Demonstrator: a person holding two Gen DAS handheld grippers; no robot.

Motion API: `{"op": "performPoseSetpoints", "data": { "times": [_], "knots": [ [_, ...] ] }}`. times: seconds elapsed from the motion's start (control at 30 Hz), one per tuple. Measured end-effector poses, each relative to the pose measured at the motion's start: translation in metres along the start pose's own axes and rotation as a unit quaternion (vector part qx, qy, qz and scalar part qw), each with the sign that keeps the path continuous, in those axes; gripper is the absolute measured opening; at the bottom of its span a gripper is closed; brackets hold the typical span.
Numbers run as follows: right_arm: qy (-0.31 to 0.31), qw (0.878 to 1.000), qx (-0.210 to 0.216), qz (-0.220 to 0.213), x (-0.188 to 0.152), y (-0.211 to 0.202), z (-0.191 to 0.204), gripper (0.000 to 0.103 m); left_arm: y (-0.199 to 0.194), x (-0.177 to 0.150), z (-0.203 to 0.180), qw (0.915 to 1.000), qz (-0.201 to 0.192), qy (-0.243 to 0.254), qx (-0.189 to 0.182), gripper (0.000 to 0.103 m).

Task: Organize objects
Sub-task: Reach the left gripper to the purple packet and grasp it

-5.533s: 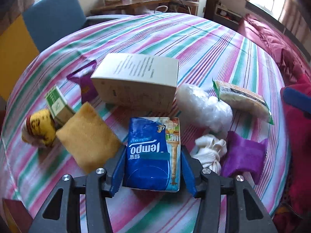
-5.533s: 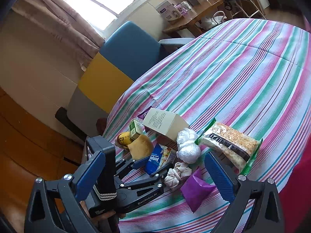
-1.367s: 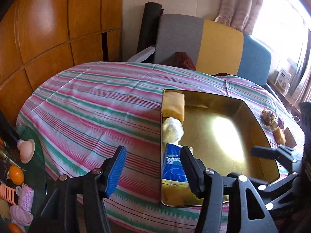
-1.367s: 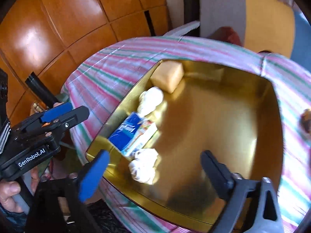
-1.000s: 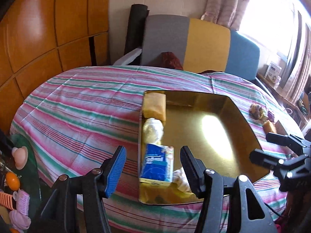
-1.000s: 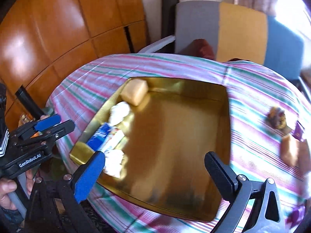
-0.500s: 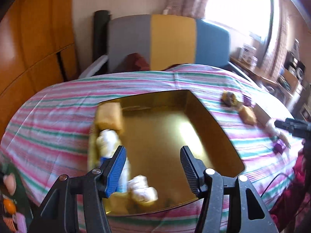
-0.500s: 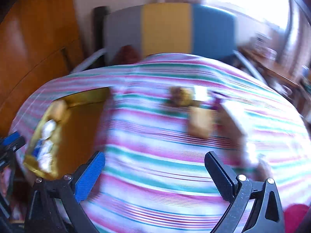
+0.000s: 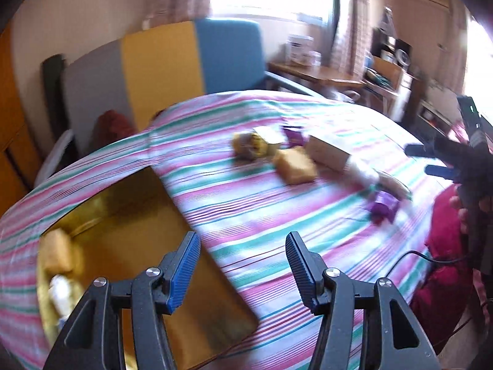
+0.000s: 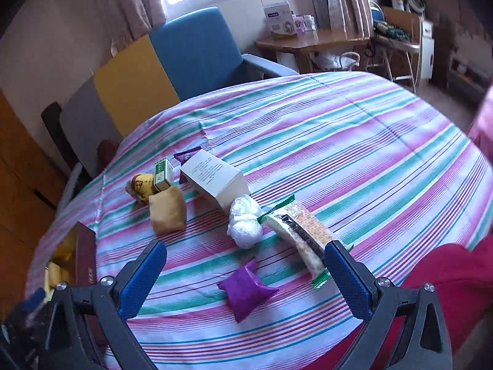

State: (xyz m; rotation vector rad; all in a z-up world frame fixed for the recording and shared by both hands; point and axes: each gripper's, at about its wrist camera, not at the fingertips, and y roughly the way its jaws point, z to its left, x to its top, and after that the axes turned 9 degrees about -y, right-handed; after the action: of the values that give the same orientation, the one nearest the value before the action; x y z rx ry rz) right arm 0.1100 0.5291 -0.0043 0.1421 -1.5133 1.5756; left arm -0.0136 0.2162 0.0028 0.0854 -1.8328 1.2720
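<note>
My left gripper [image 9: 241, 245] hangs open and empty over the right rim of the gold tray [image 9: 138, 262], which holds a yellow sponge [image 9: 57, 252] and a white bundle [image 9: 61, 289] along its left side. My right gripper [image 10: 244, 252] is open and empty above a purple pouch [image 10: 245, 288]. Beyond it lie a white plastic bundle [image 10: 245, 220], a snack packet [image 10: 300, 231], a beige box [image 10: 215, 178], a yellow sponge [image 10: 168, 209], a small green box [image 10: 163, 171], a yellow toy [image 10: 140, 186] and a purple wrapper [image 10: 186, 155]. The left wrist view shows the right gripper [image 9: 443, 160] at far right.
The striped tablecloth [image 10: 339, 154] covers a round table. A grey, yellow and blue chair [image 10: 191, 52] stands behind it, and a wooden side table [image 10: 311, 40] sits by the window. Red fabric [image 10: 446, 277] lies at the table's near right edge. The tray's dark outer wall [image 10: 86, 259] is at left.
Both views have swung rightward, away from the gold tray and toward the loose objects on the cloth. Both grippers stayed open and empty throughout.
</note>
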Motion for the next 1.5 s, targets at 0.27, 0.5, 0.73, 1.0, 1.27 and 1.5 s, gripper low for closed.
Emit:
{"op": "performPoseSetpoints", "data": {
  "times": [0.27,0.5,0.73,1.0,1.27,1.5],
  "knots": [
    [0.101,0.991,0.082,-0.031,-0.01,-0.003,-0.033,0.103,0.05,0.002,-0.058,0.996,0.054,0.041,-0.058,0.058],
    [0.139,0.984,0.101,-0.055,-0.014,-0.007,-0.044,0.103,0.085,0.009,-0.114,0.985,0.083,0.088,-0.123,0.056],
    [0.146,0.981,0.111,-0.057,-0.012,-0.003,-0.047,0.103,0.124,0.01,-0.161,0.9649,0.159,0.073,-0.196,0.056],
    [0.15,0.979,0.125,-0.064,-0.014,-0.004,-0.05,0.103,0.173,0.023,-0.174,0.9416,0.245,-0.075,-0.218,0.057],
    [0.151,0.977,0.133,-0.068,-0.014,-0.004,-0.052,0.103,0.191,0.016,-0.198,0.9615,0.228,-0.004,-0.153,0.039],
    [0.147,0.98,0.126,-0.052,-0.011,0.001,-0.051,0.103,0.169,0.0,-0.17,0.9702,0.194,0.038,-0.139,0.034]
  ]
}}
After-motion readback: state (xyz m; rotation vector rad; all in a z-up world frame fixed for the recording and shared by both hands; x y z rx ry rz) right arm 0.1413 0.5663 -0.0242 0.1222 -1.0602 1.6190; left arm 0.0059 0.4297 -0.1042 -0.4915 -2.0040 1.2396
